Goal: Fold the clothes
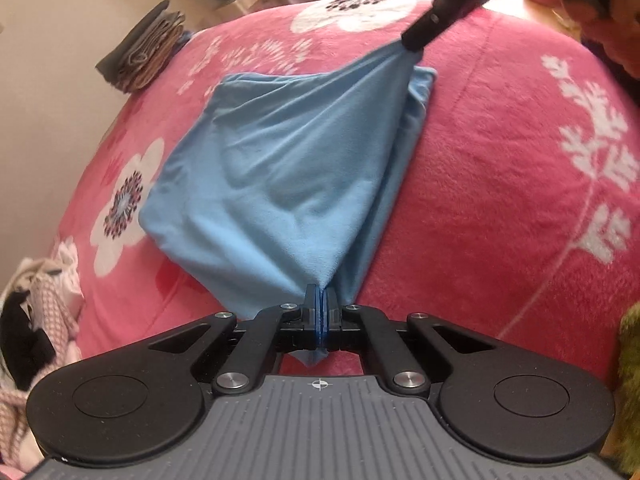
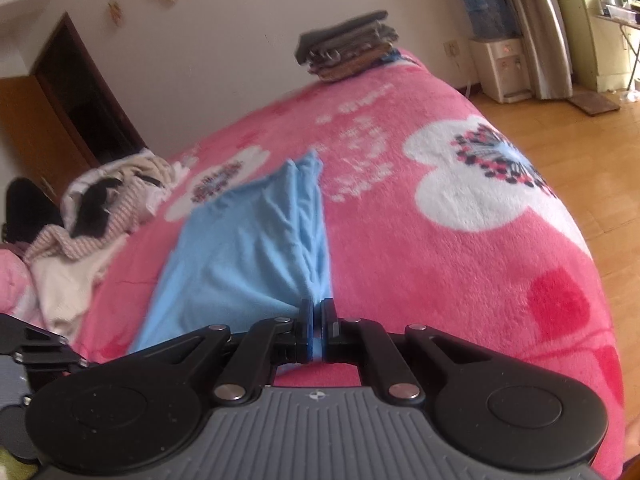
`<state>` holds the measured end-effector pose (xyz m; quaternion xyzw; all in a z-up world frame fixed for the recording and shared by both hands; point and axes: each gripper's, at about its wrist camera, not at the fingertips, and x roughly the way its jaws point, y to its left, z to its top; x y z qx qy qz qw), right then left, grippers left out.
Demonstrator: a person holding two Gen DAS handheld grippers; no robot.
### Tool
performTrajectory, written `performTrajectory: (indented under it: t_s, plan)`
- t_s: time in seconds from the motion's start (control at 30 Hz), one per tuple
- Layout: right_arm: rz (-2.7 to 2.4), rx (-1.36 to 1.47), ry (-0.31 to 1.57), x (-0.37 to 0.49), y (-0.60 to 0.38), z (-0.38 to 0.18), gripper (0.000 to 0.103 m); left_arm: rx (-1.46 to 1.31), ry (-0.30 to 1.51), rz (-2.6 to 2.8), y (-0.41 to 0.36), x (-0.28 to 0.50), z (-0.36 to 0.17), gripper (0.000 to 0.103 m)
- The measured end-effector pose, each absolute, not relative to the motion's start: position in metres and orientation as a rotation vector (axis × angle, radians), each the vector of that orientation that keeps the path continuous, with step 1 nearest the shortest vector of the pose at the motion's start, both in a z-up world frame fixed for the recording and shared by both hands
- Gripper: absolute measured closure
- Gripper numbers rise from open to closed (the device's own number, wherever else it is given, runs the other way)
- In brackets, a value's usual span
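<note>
- Cloth (image 1: 272, 168), light blue and soft, is held at two corners at once and lies partly raised above the pink flowered bed (image 1: 500, 200); its bulk sags back onto the blanket between the two grips.
- The left gripper (image 1: 322, 300) is seen with its jaws pressed together on a bunched corner of the cloth at the near edge of the bed; a small tail of fabric hangs below the jaws.
- The right gripper (image 2: 317, 312) is likewise closed on a gathered corner, with blue fabric showing in the narrow gap between its jaws; in the left wrist view it is seen at the far end of the cloth (image 1: 416, 40), with folds drawn taut up to it.
- A taut edge is stretched from one grip to the other, so the long axis of the held edge runs away from the left jaws toward the far side of the bed; the rest of the cloth spreads to the left of that line.
- A layer already appears doubled under the right-hand edge, so a fold is judged to be in progress; which way the held edge is to be carried cannot be settled.
- A stack of folded clothes (image 2: 348, 46) is seen at the far corner of the bed, and an unfolded heap (image 2: 108, 200) at its left edge.
</note>
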<state>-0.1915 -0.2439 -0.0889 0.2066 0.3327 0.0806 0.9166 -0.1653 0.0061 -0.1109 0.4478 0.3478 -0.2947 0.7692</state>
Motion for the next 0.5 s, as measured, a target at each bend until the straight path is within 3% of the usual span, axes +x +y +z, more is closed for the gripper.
performTrajectory:
  t_s: [0.5]
  plan:
    - [0.133, 0.488, 0.793, -0.186, -0.254, -0.107, 0.097, 1.055, 0.875, -0.692, 0.005, -0.163, -0.131, 0.103]
